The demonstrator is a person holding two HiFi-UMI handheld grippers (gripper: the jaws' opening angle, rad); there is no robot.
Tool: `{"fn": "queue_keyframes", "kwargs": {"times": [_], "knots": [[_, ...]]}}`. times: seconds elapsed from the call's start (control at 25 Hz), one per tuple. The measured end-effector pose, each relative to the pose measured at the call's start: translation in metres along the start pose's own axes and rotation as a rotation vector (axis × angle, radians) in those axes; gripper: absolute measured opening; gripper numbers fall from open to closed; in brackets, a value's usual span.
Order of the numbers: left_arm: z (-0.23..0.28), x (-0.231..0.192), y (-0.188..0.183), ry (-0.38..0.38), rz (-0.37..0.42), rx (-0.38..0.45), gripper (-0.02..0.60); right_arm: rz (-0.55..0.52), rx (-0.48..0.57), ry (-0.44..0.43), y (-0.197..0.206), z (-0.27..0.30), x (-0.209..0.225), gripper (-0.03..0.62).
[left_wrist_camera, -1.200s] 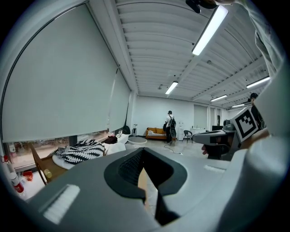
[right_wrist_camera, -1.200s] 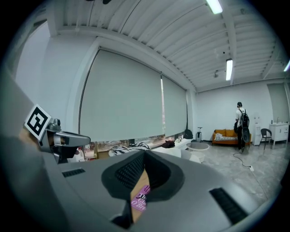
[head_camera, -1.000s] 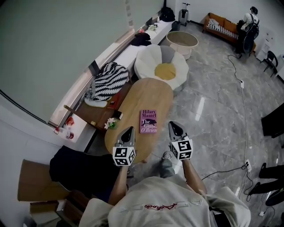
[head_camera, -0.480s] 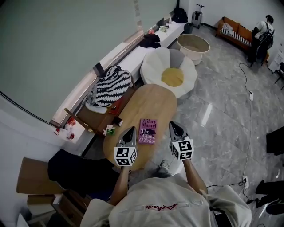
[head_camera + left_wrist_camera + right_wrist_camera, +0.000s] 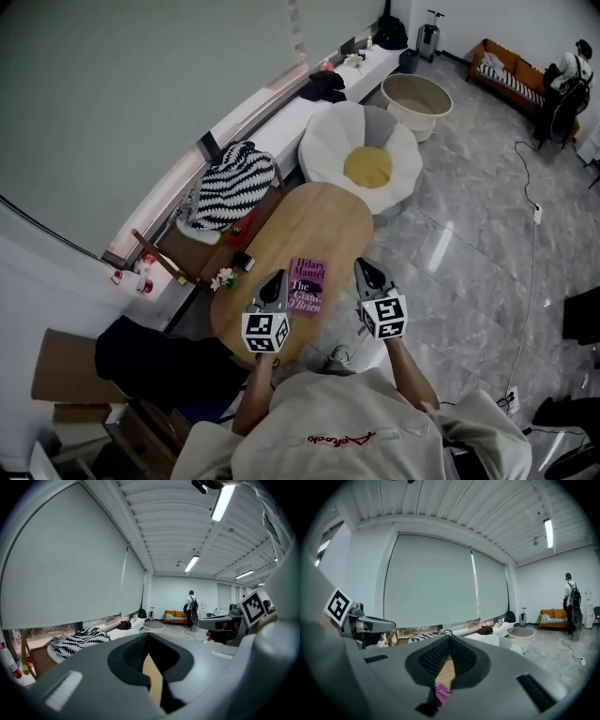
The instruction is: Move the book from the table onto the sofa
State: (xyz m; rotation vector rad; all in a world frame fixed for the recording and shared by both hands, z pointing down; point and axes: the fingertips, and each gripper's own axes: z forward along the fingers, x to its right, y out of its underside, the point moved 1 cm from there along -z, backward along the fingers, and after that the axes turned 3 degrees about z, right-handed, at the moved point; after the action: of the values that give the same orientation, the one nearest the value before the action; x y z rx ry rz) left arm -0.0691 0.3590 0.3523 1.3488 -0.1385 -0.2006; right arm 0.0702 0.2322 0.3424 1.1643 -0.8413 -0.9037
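Two grippers in the head view, both held out ahead of the person. The left gripper (image 5: 274, 281) has its jaws closed together with nothing between them; its own view shows the pads meeting at the tip (image 5: 148, 638) and only a sliver of wood colour in the gap below. The right gripper (image 5: 369, 274) is likewise closed and empty; in its own view (image 5: 449, 641) a strip of the pink cover shows through the slot under the pads. The book (image 5: 307, 285), pink-purple cover up, lies flat on the oval wooden counter (image 5: 323, 211), towards its near end, between the two gripper tips as seen from above and touched by neither. The left tip sits over the counter's near left edge; the right tip appears just off the right edge, above the grey floor (image 5: 450, 253). A small posy (image 5: 223, 278) stands at the counter's left rim, with a small dark item (image 5: 246, 261) beside it, possibly a box, too small to tell. Beyond the far end is a flower-shaped cushion (image 5: 366, 164). A black-and-white striped cloth (image 5: 230, 183) lies heaped to the left. The orange sofa (image 5: 506, 67) stands at the far wall, well apart from the book, with a person (image 5: 567, 80) near it.
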Motion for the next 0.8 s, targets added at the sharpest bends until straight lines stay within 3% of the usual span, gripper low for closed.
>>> {"fn": "queue_keyframes", "kwargs": {"times": [0.48, 0.8], "knots": [[0.002, -0.013, 0.015, 0.011, 0.009, -0.041, 0.009, 0.024, -0.039, -0.008, 0.018, 0.010, -0.006, 0.006], [0.011, -0.026, 0.042, 0.096, 0.007, -0.087, 0.008, 0.037, -0.087, 0.030, 0.037, 0.028, -0.021, 0.006]]}}
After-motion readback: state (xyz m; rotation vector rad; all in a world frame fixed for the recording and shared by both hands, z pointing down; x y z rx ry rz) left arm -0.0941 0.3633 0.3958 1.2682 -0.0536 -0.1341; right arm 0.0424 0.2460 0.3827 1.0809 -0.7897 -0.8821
